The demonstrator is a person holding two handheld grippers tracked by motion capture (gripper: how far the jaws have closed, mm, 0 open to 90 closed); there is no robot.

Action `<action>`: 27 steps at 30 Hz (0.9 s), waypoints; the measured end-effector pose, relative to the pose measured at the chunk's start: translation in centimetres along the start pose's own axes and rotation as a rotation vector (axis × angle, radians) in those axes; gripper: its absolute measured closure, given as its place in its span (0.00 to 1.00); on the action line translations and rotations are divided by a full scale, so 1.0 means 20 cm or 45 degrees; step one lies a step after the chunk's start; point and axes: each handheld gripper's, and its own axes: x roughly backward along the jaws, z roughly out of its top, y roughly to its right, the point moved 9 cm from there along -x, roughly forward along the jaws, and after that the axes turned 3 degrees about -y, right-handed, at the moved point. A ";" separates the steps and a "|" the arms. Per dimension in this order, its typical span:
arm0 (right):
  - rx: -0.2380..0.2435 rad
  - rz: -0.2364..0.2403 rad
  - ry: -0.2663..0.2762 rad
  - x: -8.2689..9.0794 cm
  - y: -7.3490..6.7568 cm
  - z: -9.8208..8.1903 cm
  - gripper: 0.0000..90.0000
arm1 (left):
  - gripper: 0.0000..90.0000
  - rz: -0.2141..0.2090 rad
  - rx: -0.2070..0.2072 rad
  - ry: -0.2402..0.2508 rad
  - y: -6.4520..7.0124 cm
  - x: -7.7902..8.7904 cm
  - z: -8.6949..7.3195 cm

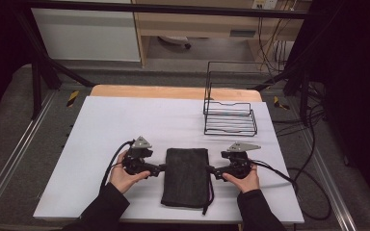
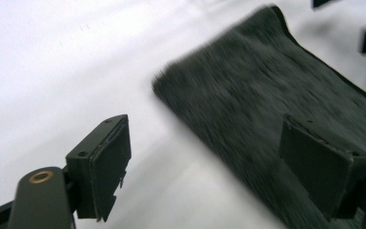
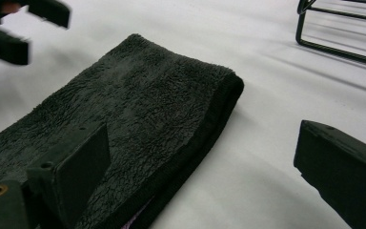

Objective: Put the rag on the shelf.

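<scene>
A dark folded towel [image 1: 185, 175] lies flat on the white tabletop [image 1: 125, 125], near its front edge. My left gripper [image 1: 163, 168] is at the towel's left edge and my right gripper [image 1: 211, 169] at its right edge, each held in a hand. In the left gripper view the left gripper [image 2: 214, 167] is open; one jaw hangs over the towel [image 2: 276, 95], the other over bare table. In the right gripper view the right gripper [image 3: 209, 176] is open the same way astride the towel's [image 3: 138, 95] folded edge. Neither pair of pads presses the cloth.
A black wire rack [image 1: 230, 118] stands at the back right of the table, also seen in the right gripper view [image 3: 343, 33]. Cables trail from both grippers, and a thin cord lies by the towel's front right corner [image 1: 207, 204].
</scene>
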 end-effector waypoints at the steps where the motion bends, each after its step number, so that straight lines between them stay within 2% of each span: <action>1: 0.007 -0.003 -0.001 0.00 0.00 0.00 0.06 | 0.22 0.014 0.009 0.001 -0.01 -0.02 0.02; 5: 0.018 -0.012 -0.002 0.00 0.00 -0.01 0.06 | 0.26 0.047 0.045 -0.014 -0.05 -0.12 0.06; 9: 0.015 -0.013 -0.002 0.00 0.00 -0.01 0.06 | 0.31 0.050 0.059 -0.021 -0.05 -0.17 0.08; 10: 0.010 -0.015 -0.010 -0.01 0.00 -0.01 0.06 | 0.37 0.054 0.068 -0.023 -0.05 -0.18 0.08; 13: 0.019 -0.023 -0.017 -0.01 0.01 -0.01 0.06 | 0.46 0.045 0.089 -0.052 -0.06 -0.22 0.07; 14: 0.020 -0.026 -0.017 -0.01 0.01 -0.01 0.06 | 0.50 0.037 0.090 -0.093 -0.07 -0.23 0.04; 19: 0.011 -0.034 -0.021 -0.02 0.02 -0.01 0.07 | 0.56 0.004 0.113 -0.097 -0.07 -0.24 0.03; 22: -0.010 -0.047 -0.012 -0.03 0.03 0.00 0.07 | 0.65 -0.022 0.120 -0.101 -0.06 -0.25 0.03; 27: -0.007 -0.073 -0.002 -0.05 0.04 0.03 0.04 | 0.72 -0.035 0.136 -0.113 -0.05 -0.25 0.02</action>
